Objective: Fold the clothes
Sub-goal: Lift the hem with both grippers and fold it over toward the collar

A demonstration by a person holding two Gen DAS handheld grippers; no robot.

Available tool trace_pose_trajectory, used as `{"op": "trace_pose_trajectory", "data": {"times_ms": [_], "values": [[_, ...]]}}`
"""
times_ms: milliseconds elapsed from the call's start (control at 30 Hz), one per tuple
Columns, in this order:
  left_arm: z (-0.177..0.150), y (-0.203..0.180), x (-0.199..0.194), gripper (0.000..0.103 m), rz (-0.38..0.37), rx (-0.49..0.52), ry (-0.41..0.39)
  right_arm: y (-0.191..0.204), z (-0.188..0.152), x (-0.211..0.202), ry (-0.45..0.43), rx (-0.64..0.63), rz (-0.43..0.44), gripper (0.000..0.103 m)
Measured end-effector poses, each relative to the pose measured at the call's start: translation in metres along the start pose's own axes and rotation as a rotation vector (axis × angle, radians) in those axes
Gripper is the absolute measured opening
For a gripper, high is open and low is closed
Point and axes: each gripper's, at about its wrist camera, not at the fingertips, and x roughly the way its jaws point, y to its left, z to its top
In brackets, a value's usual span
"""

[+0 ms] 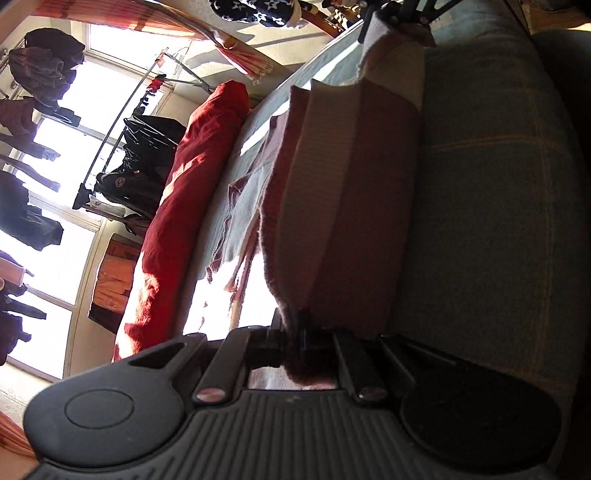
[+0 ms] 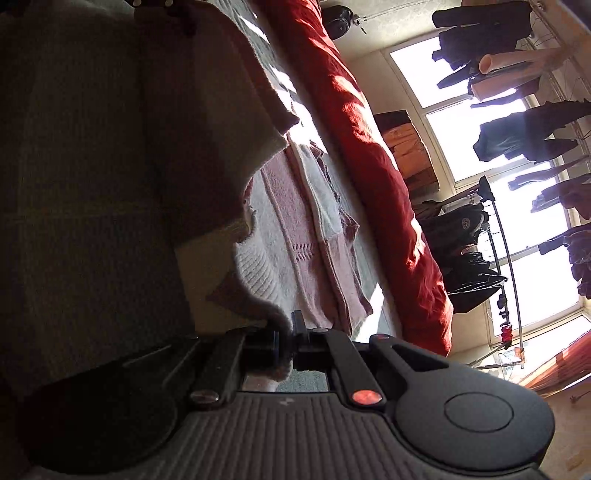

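A knitted sweater [image 1: 332, 177] in dark red and cream bands hangs stretched between my two grippers above the bed. My left gripper [image 1: 293, 338] is shut on one fuzzy red corner of it. At the top of the left wrist view my right gripper [image 1: 402, 16] pinches the far end. In the right wrist view my right gripper [image 2: 286, 341] is shut on a pale fuzzy edge of the same sweater [image 2: 155, 140], which lifts up and to the left. The rest of the garment, pink and white, lies flat on the bed beyond the fingers.
The grey-green checked bed cover [image 1: 491, 177] lies under the sweater. A long red duvet roll [image 1: 188, 206] runs along the bed's far side, also the red roll [image 2: 373, 158]. A rack of dark clothes [image 1: 136, 166] and hanging garments stand by the bright window [image 2: 517, 206].
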Motion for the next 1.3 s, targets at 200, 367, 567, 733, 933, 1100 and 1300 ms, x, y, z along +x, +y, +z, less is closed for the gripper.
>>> {"op": "trace_pose_trajectory", "data": {"times_ms": [200, 367, 567, 733, 933, 1100, 1300], "values": [[0.002, 0.022, 0.035, 0.005, 0.039, 0.003, 0.005, -0.020, 0.003, 0.035, -0.004, -0.012, -0.027, 0.006], [0.007, 0.052, 0.071, 0.005, 0.084, -0.012, 0.005, -0.040, 0.007, 0.071, -0.007, -0.010, -0.065, 0.006], [0.014, 0.080, 0.118, 0.005, 0.127, -0.021, 0.006, -0.063, 0.012, 0.115, -0.014, -0.002, -0.118, 0.006], [0.014, 0.101, 0.156, 0.005, 0.146, -0.040, 0.011, -0.080, 0.017, 0.150, -0.015, 0.002, -0.142, 0.006], [0.009, 0.119, 0.198, 0.005, 0.168, -0.039, 0.023, -0.098, 0.024, 0.192, -0.012, -0.001, -0.164, 0.006], [0.006, 0.130, 0.229, 0.005, 0.168, -0.066, 0.035, -0.117, 0.026, 0.225, -0.001, 0.044, -0.170, 0.006], [0.001, 0.131, 0.260, 0.006, 0.136, -0.088, 0.058, -0.119, 0.027, 0.264, 0.027, 0.045, -0.125, 0.006]]}}
